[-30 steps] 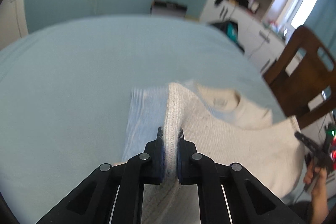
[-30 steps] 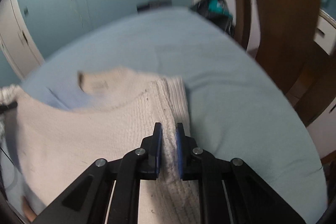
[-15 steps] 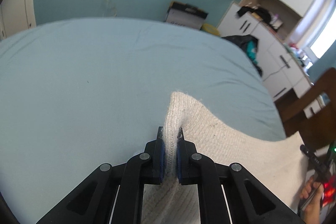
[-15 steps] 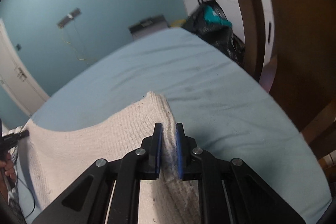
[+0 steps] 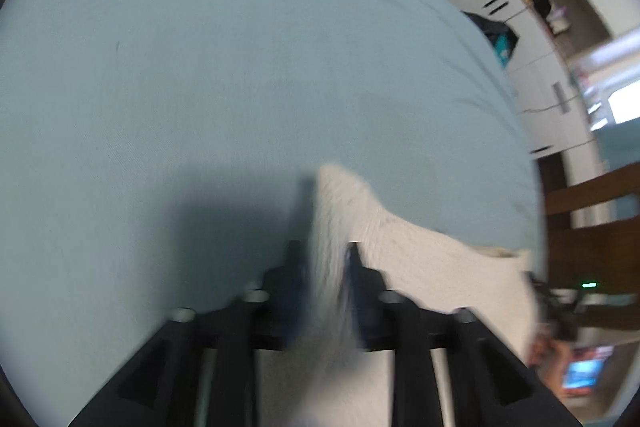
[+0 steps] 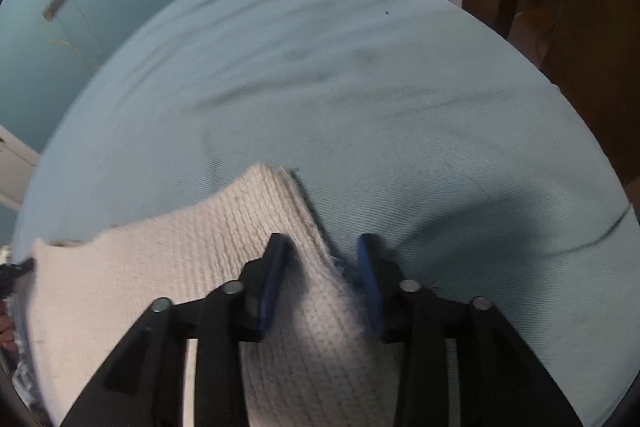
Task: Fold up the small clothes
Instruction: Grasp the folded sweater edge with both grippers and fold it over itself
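Both grippers opened since, cream knit sweater [image 6: 168, 267] folded, ribbed

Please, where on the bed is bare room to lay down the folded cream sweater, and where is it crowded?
Bare sheet lies beyond and left of the sweater, as far as the bed's far edge. In the right wrist view, the sheet right of the sweater is also bare up to the wooden chair. It is crowded only near the front, where both grippers meet the knit.
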Motion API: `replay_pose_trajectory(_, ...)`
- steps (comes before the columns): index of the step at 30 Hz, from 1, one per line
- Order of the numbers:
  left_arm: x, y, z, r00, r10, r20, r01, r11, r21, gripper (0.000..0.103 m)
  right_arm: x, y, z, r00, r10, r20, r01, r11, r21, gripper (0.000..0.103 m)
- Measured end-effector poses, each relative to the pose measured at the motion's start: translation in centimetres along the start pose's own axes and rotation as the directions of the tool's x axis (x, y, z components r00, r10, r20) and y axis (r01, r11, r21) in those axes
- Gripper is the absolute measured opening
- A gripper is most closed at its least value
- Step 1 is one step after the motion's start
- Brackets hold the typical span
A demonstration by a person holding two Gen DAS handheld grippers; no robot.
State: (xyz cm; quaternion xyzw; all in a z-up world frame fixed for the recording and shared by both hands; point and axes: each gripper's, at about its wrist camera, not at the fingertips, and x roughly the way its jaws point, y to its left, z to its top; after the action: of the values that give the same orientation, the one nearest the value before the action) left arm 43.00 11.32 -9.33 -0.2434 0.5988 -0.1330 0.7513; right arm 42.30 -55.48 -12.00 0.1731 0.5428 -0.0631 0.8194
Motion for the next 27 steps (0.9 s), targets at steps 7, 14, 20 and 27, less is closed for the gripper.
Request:
replay_pose_trajectory(7, -10.3, 2.0, -3.2, 0.993, 0.018, 0.115, -0.021, 0.999, 0.025, 0.103, -7.9, -6.1, -2.0, 0.977, 0.213, 0.019, -0.213, 0.962, 0.17, 0.075)
replay_pose_trajectory(14, -9.3, 3.5, -9.5, 0.998, 0.066, 0.004, -0.066, 0.987, 0.145, 0.103, -12.0, -8.0, -10.5, 0.975, 0.212, -0.059, -0.209, 0.976, 0.054, 0.075)
replay_pose_trajectory(20, -4.2, 4.2, -14.0, 0.994, 0.035, -0.1, -0.018, 0.987, 0.162, 0.097, -10.4, -9.4, -16.0, 0.935, 0.287, -0.21, -0.286, 0.958, 0.033, 0.075)
replay_pose_trajectory(27, -6.3, 3.5, -15.0, 0.999, 0.05, 0.021, -0.053, 0.982, 0.181, 0.01, -12.5, -7.6, -17.3, 0.967, 0.217, -0.132, -0.231, 0.968, -0.098, 0.009)
